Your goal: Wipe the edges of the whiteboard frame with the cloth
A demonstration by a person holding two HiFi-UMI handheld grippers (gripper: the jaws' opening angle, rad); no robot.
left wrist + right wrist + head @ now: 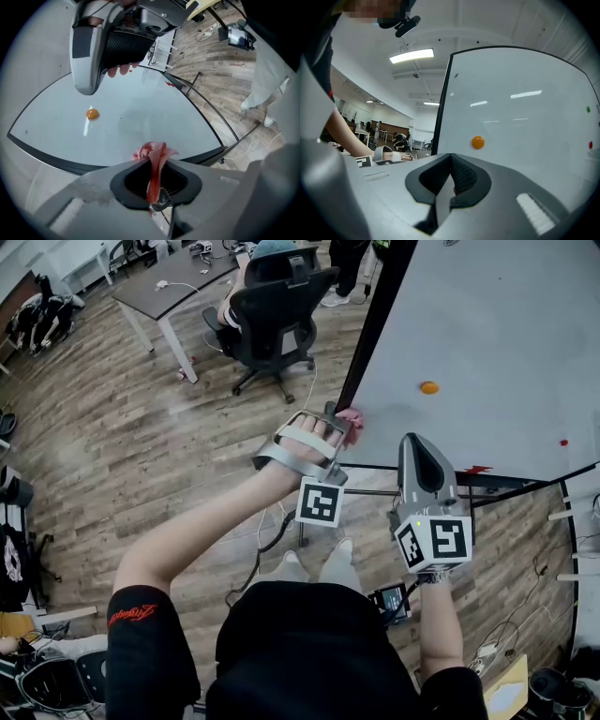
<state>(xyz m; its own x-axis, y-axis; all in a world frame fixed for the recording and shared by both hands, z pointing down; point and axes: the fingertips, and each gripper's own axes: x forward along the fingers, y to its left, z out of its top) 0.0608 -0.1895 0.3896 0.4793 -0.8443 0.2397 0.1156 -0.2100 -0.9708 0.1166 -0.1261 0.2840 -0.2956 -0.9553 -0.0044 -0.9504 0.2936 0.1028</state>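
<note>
While the left tool (330,425) is squeezing shut on the small crumpled pink cloth (151,152), the cloth seems to be touching the thin black frame (373,320) of the big white whiteboard (506,334). It is right at the low corner, where the left edge is meeting the bottom edge. A bit of the cloth is poking out past the tips, and a thin strip of it is hanging down between the 2 jaws. The right tool (451,163) is closed too, with its 2 jaws together and nothing between them. It is hovering in front of the board, near the bottom edge.

I think the wiping is going on at that 1 corner. The frame is looking the same dark colour all along, with no wet or clean streaks, so I cannot tell which edges are done. My guess is that most of it is left to wipe: the bottom edge going off to the right, the tall left edge going up, and the far edges.

The frame is looking thin, straight and smooth. The board is looking clean and shiny. On it, 1 small round orange magnet (428,387) is sitting well apart from the cloth, so it is not getting in the way.
</note>
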